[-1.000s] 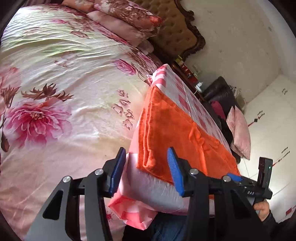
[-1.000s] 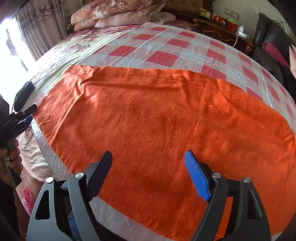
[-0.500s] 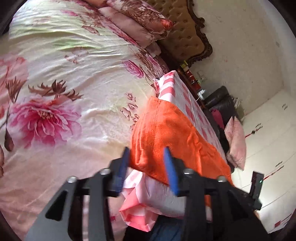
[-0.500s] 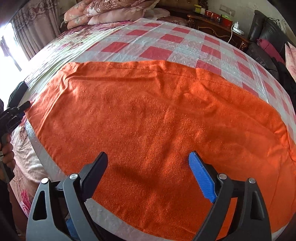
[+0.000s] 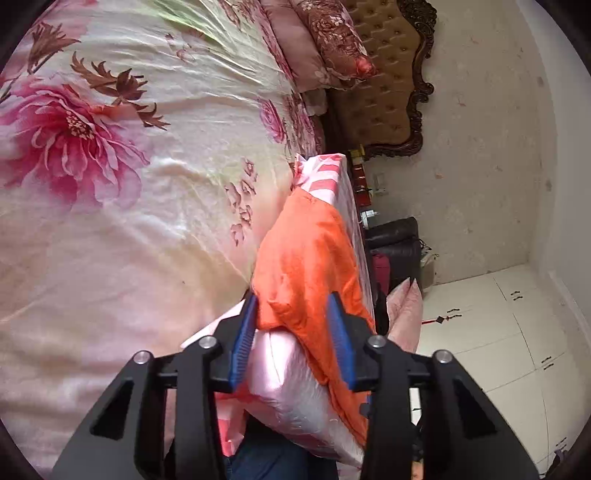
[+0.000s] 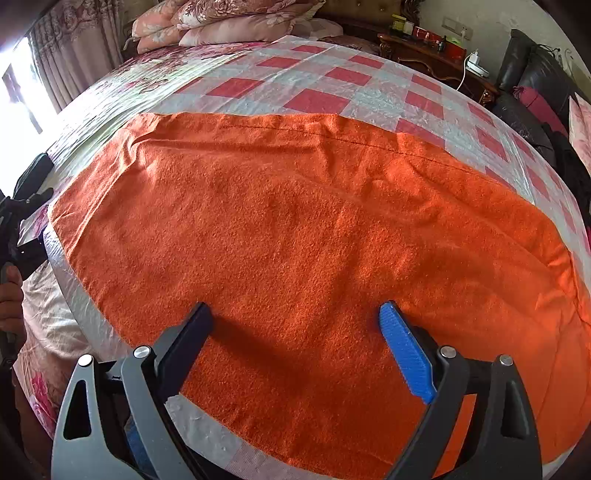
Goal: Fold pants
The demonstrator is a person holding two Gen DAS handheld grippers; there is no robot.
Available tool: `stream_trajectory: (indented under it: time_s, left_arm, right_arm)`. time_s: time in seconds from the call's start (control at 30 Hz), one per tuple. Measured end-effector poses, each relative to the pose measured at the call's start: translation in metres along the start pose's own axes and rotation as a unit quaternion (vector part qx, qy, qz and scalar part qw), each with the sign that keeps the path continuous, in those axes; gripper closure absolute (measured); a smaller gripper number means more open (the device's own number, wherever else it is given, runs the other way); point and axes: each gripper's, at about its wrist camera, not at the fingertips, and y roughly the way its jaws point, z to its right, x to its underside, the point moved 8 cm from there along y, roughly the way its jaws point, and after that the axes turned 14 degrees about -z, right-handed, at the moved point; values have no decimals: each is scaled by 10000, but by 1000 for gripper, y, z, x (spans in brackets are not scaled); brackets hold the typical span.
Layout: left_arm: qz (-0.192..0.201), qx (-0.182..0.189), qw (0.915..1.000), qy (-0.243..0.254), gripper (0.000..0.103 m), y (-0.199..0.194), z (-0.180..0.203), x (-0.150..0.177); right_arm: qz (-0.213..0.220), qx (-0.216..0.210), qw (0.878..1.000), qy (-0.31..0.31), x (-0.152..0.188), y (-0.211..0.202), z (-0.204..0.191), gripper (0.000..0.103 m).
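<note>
The orange pants point(image 6: 314, 229) lie spread flat on a red-and-white checked cloth point(image 6: 332, 85) over the bed. In the left wrist view my left gripper point(image 5: 293, 314) has its blue-padded fingers on either side of the bunched end of the orange pants point(image 5: 306, 258), at the edge of the checked cloth point(image 5: 325, 173); a gap remains and the jaws are not clamped. My right gripper point(image 6: 295, 314) is wide open, its fingertips resting on the pants near their front edge. The left gripper's body point(image 6: 22, 221) shows at the far left of the right wrist view.
A floral pink bedspread point(image 5: 110, 166) covers the bed left of the cloth. Pillows point(image 6: 229, 18) and a tufted headboard point(image 5: 380, 81) stand at the far end. A nightstand with clutter point(image 6: 436, 48) and a dark sofa point(image 6: 539, 96) are at the right.
My left gripper has moved forward onto the end of the pants and its jaws have narrowed around the bunched fabric. My right gripper has lowered slightly onto the pants and stayed open.
</note>
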Motion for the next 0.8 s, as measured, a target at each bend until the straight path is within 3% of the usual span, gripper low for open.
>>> stream_trajectory:
  time_s: [0.03,0.1,0.13,0.27,0.43,0.5,0.53,0.6,0.67,0.73,0.8]
  left_arm:
    - [63,57,9998,-200,68,-2,-6,-2]
    - [146,148,9976,-654,47,-5,-22,-2]
    - [183,263,9959,-846,43,-7,-29,-2]
    - [215,811,9897,-1159,43,-12,-37,6]
    - [-204,1200,9876,-993,43,6,-27,3]
    - [-365,1182,9880,-921,52,16,-21,-2]
    - [-401,1135,9891,-843,65,19,-17,-5]
    - [-326,832,9937,-680,81,18,-10,-12]
    - [-217,469,9974,-498,83,10,-4,-14]
    - [-34,-424,9991,-88,87,2,11,-17]
    - [193,-1148,9927,302,92,-6,34,-20]
  right_arm:
    - [-14,-14,10000,5,0,0,1,13]
    - [-52,-43,10000,13,0,0,1,13]
    - [-79,-63,9999,20,0,0,1,13]
    - [-118,-74,9999,-6,2,0,2,13]
    - [110,-16,9998,168,1,-15,13,13]
    - [150,28,9997,167,1,-19,16,13]
    - [131,10,9998,169,2,-20,18,13]
    - [116,7,9997,204,4,-20,21,13]
    - [80,-25,9996,273,8,-19,26,13]
    - [29,-94,9993,351,11,-16,30,13]
    - [-15,-228,9989,416,14,-15,34,13]
